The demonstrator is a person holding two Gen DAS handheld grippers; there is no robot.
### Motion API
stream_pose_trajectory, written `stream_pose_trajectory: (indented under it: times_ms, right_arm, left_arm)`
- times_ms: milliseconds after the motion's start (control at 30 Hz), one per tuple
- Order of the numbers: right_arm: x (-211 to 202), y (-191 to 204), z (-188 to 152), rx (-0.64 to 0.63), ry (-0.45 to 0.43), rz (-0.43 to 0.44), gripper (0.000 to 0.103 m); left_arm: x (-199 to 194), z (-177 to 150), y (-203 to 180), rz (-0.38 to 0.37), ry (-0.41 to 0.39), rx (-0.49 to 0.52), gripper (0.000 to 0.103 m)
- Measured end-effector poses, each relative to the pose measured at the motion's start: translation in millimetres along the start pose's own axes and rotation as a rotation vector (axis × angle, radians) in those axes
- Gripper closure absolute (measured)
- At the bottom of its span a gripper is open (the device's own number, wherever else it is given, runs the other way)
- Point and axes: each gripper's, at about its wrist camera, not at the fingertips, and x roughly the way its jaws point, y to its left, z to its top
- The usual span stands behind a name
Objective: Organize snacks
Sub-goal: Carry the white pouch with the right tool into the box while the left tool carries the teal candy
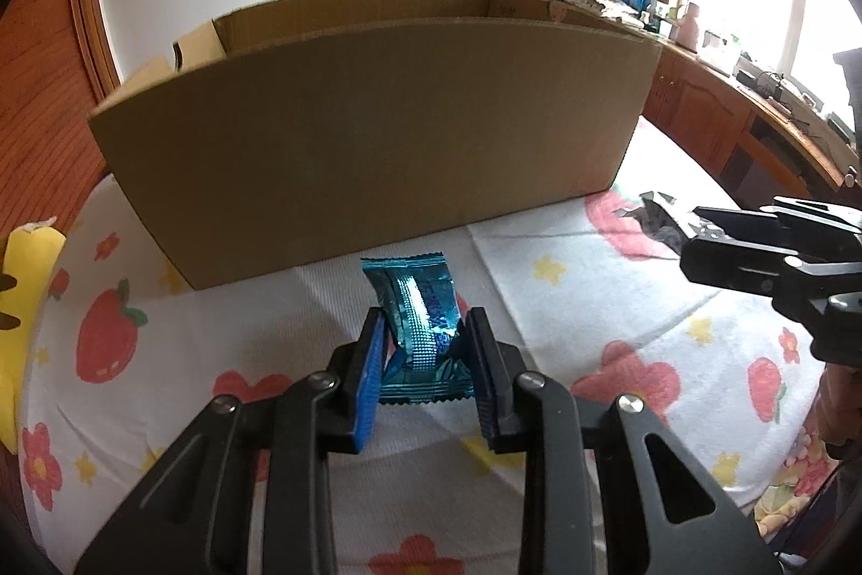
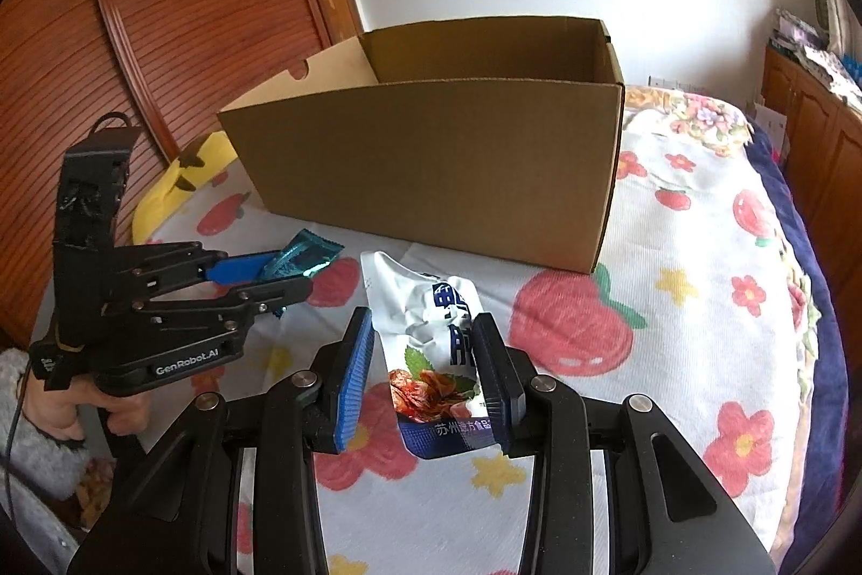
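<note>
A crinkled blue foil snack packet is pinched between the blue pads of my left gripper, held just above the strawberry-print bedspread. The right wrist view shows that same left gripper at the left with the blue packet sticking out of its tips. My right gripper is shut on a white snack pouch printed with red food and dark lettering. In the left wrist view the right gripper comes in from the right with the pouch looking dark. An open cardboard box stands just beyond both.
A yellow plush toy lies at the bed's left edge by a wooden slatted door. Wooden cabinets with clutter on top run along the right under the window. A person's hand holds the left gripper's handle.
</note>
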Motion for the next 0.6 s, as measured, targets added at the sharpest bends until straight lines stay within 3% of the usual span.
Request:
stream_pose_trajectory:
  times_ms: [600]
  right_arm:
    - [-31,13,0,-0.016,-0.038,-0.023,0.065]
  left_arm:
    - [-44,-4,-5,-0.004,-0.088,0.015,0.075]
